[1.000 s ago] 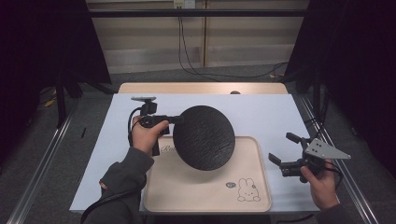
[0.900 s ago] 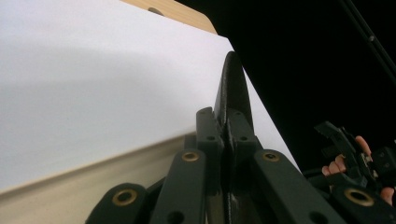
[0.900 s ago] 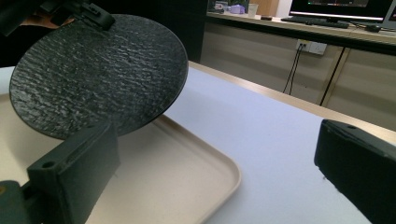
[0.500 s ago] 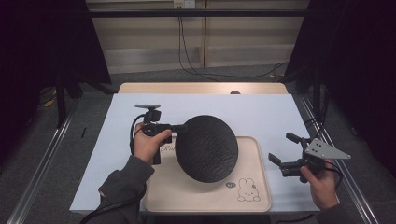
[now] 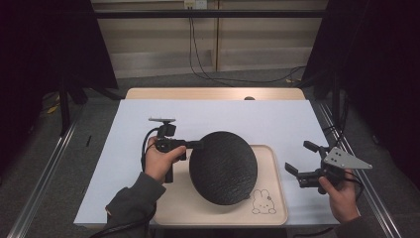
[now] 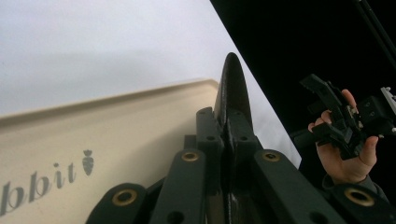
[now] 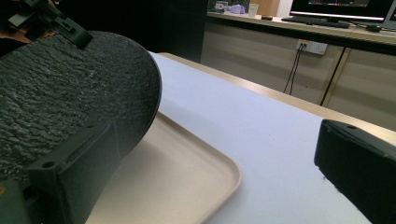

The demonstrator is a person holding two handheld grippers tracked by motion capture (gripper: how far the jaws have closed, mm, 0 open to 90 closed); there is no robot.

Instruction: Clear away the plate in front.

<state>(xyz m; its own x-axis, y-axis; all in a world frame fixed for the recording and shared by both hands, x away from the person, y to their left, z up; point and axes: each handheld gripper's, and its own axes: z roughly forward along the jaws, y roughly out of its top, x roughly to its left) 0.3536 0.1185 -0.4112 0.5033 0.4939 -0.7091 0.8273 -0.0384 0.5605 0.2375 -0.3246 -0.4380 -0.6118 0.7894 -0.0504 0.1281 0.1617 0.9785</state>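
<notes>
Black and rough-textured, the plate (image 5: 224, 167) is held tilted above the tray (image 5: 270, 168), clamped at its rim by the left gripper (image 5: 199, 145). The right gripper (image 5: 301, 159) is kept spread, holding nothing, beside the tray over the white surface (image 5: 124, 144).

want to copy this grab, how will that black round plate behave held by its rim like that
Probably stiff: the black plate, pinched at one edge by the left claw, keeps its shape above the tray. Its rough texture likely resists slipping. Held so far off centre, it may tend to droop or twist.
</notes>
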